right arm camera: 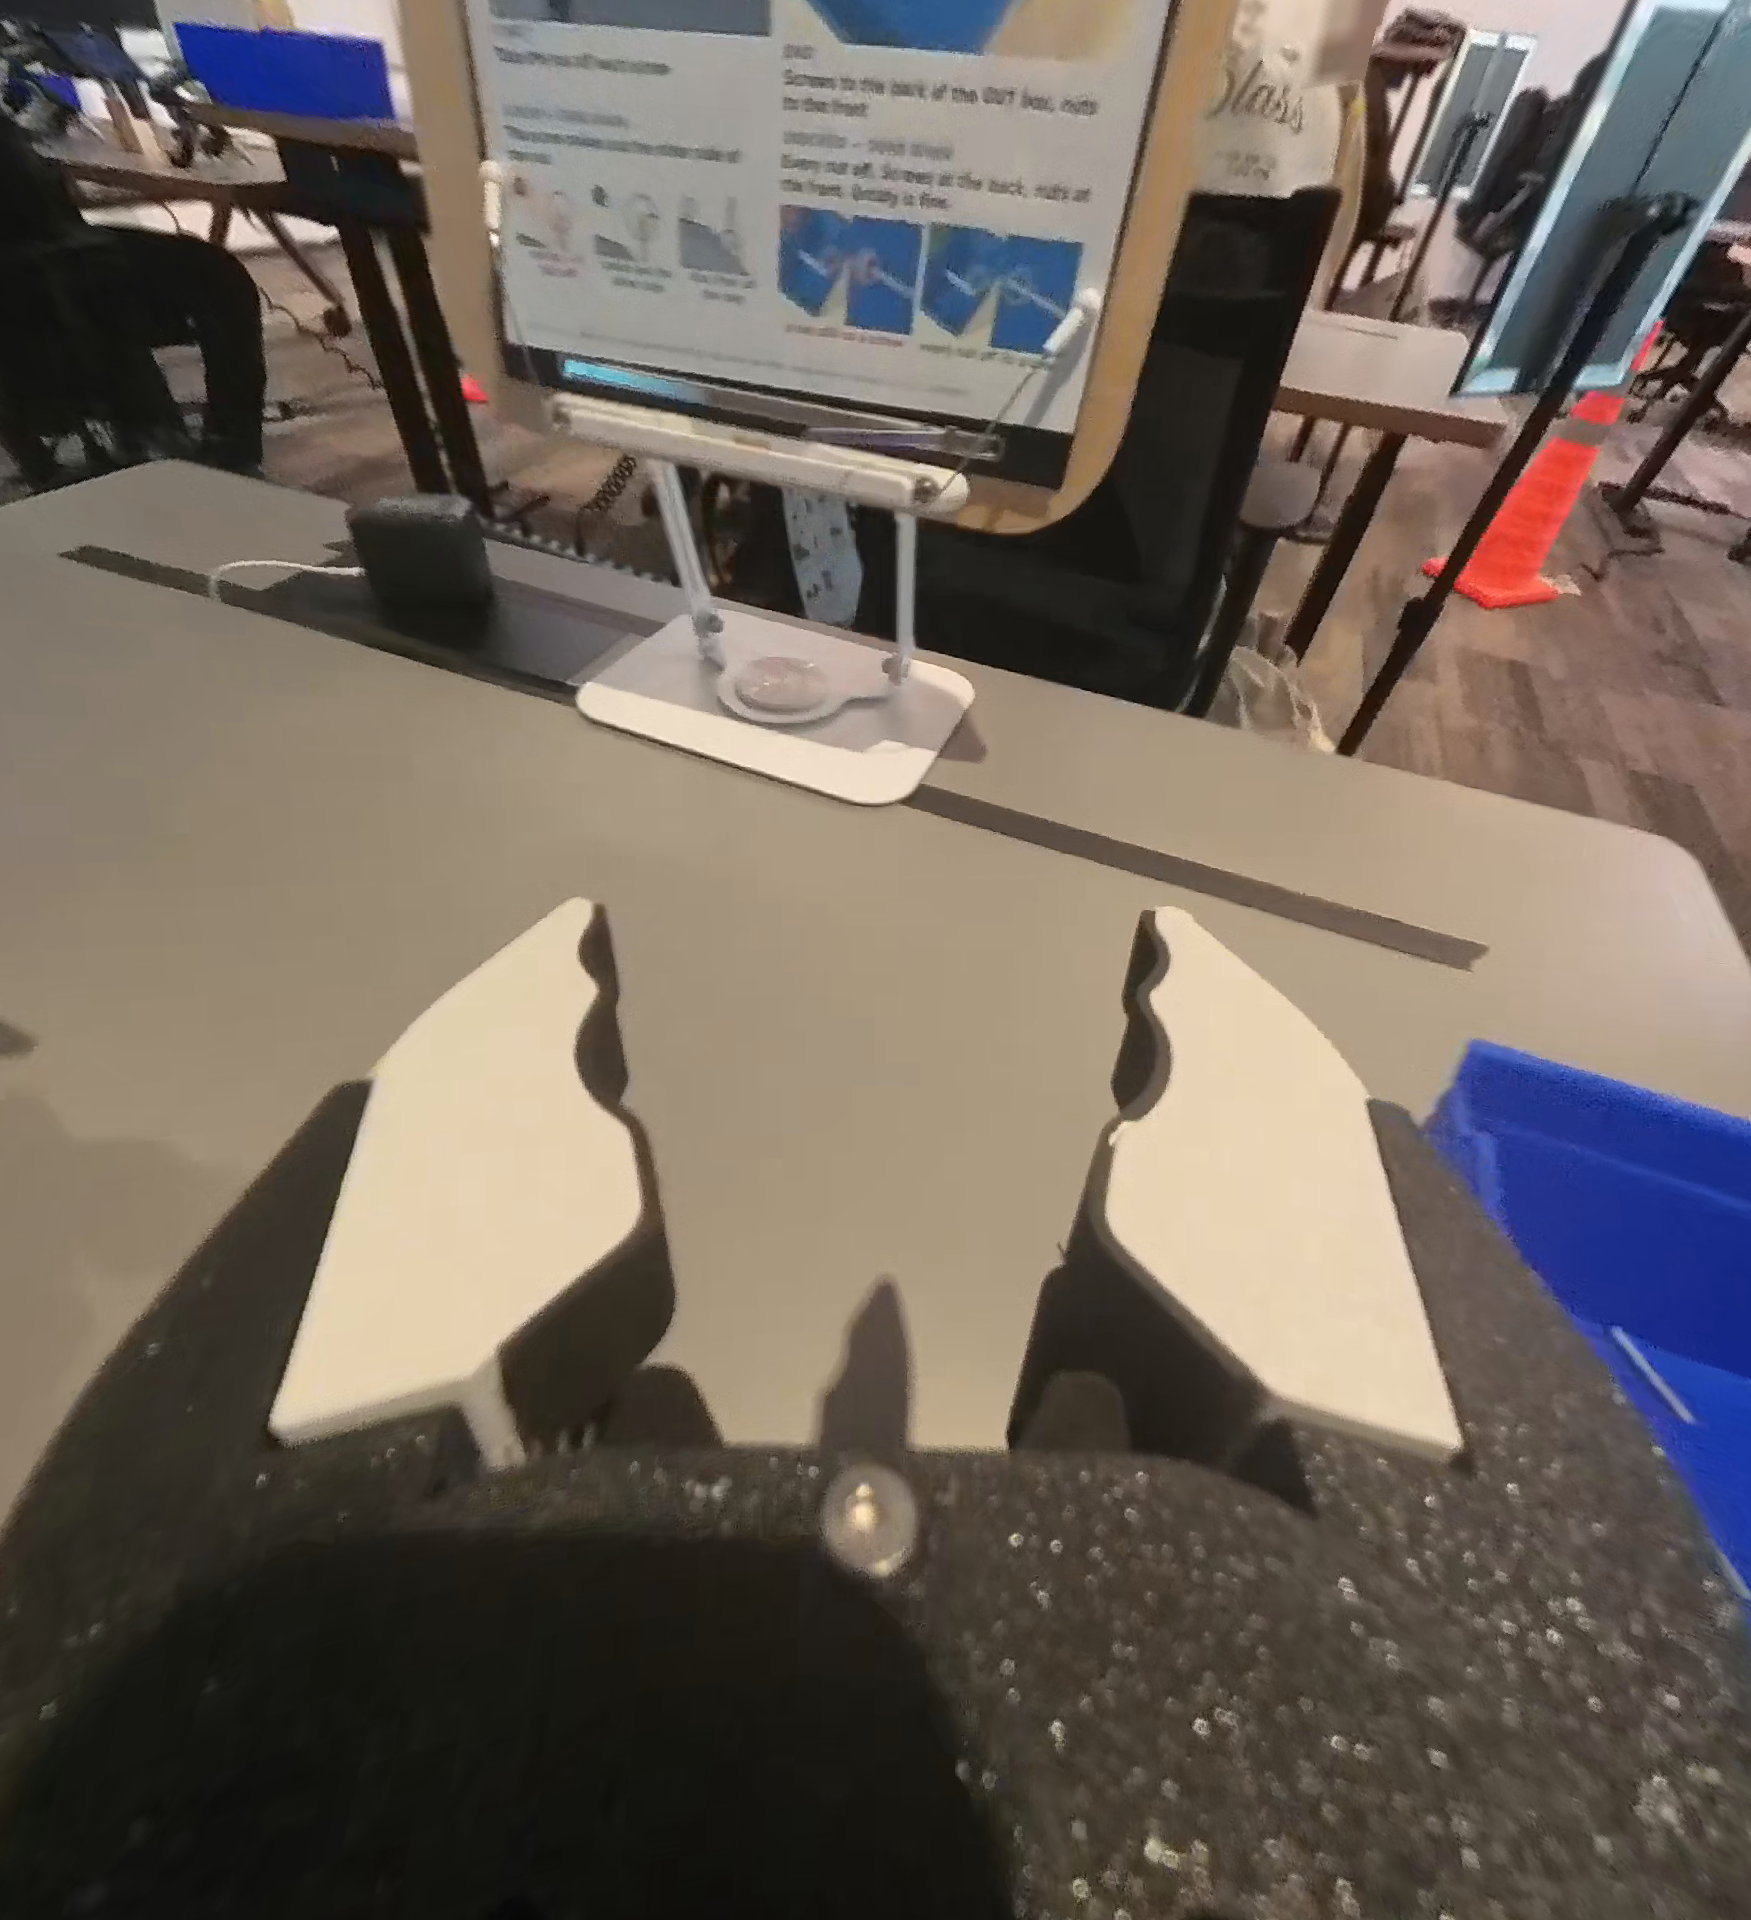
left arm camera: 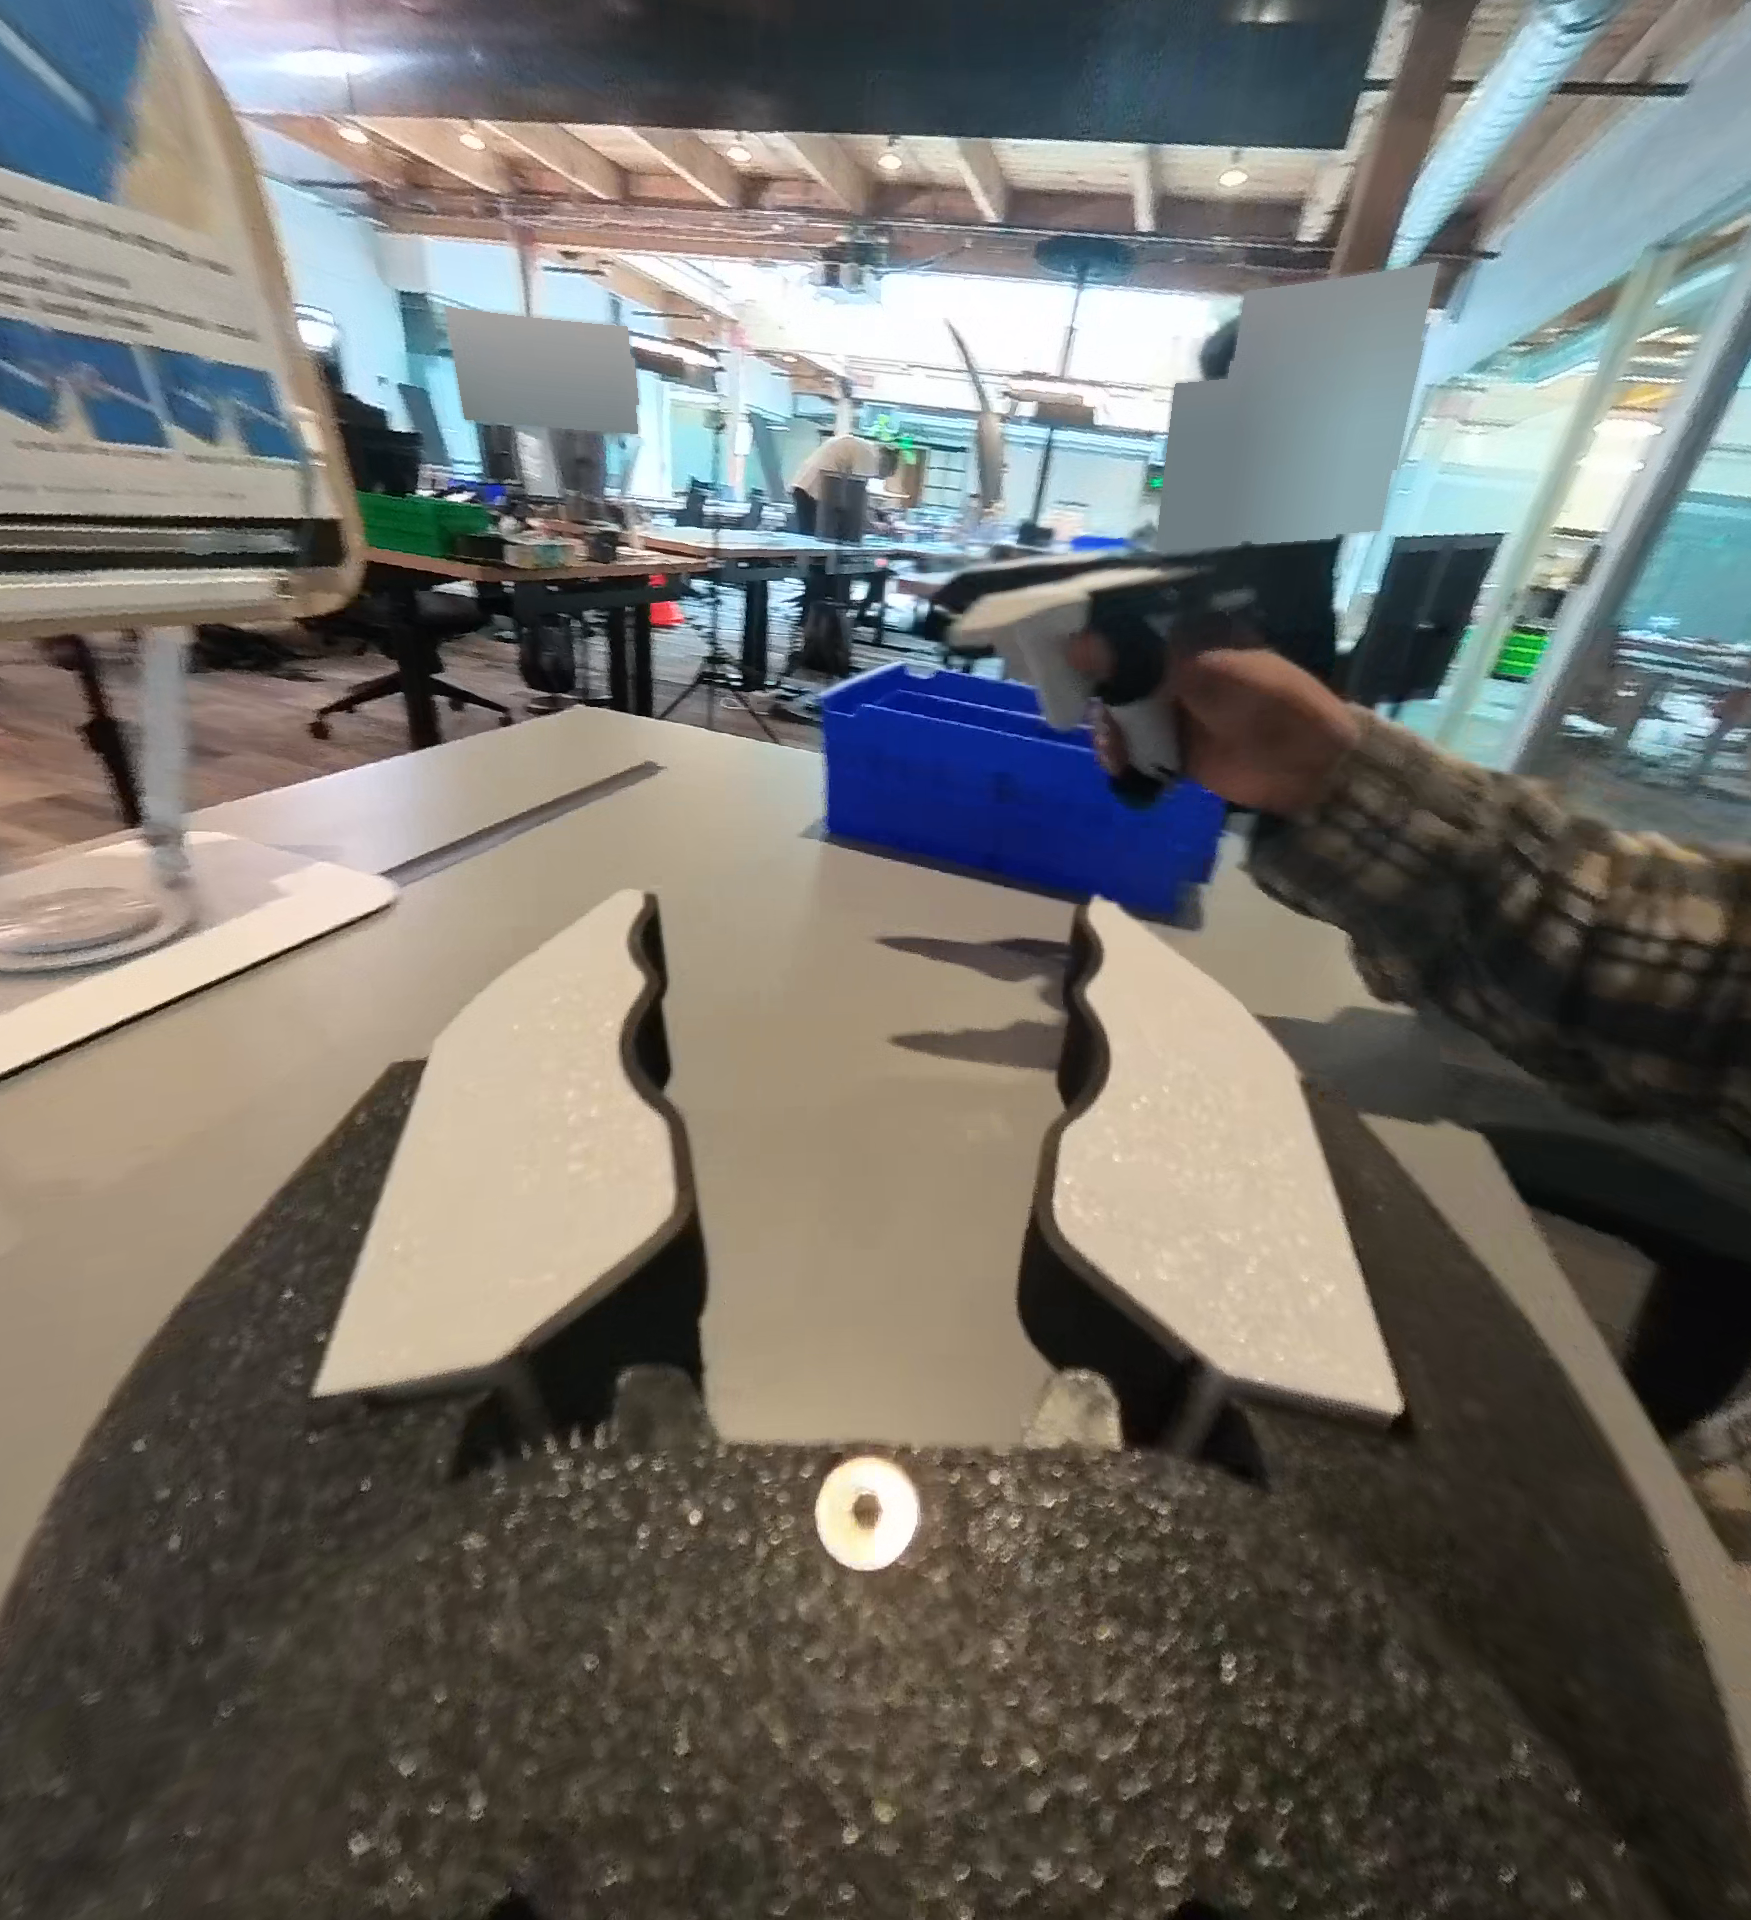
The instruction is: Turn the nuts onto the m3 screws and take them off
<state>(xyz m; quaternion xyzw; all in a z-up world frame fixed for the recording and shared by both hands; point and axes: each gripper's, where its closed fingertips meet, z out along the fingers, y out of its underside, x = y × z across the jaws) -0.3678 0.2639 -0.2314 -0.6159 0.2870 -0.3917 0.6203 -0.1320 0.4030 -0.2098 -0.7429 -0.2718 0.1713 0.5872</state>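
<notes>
Left gripper (left arm camera: 866, 914): held above the grey table (left arm camera: 798, 1195), its two white fingers spread wide, only bare tabletop between them, nothing held.
Right gripper (right arm camera: 876, 925): also above the table, fingers wide apart and empty; in the left wrist view it shows farther off at the right, gripped by a hand (left arm camera: 1255, 738) in a plaid sleeve (left arm camera: 1577, 966), above the near right end of the bin.
Blue bin (left arm camera: 1006, 800): open-topped plastic box standing on the far right part of the table; a second blue wall shows inside its rim. From the right wrist view its corner (right arm camera: 1660, 1226) sits just beside the right finger. What it contains cannot be seen from either angle.
Nuts and m3 screws: not visible on the table in either view; whether they lie in the bin cannot be told.
Screen (right arm camera: 809, 208): a tablet-like display on a white stand (right arm camera: 777, 707) at the far edge of the table, showing a page with text and small blue pictures.
Black block (right arm camera: 419, 561): small dark box with a white cable, left of the stand, on a dark strip (right arm camera: 1214, 883) running across the table.
Background: an orange cone (right arm camera: 1546, 509) on the floor at the right; desks and chairs beyond.
</notes>
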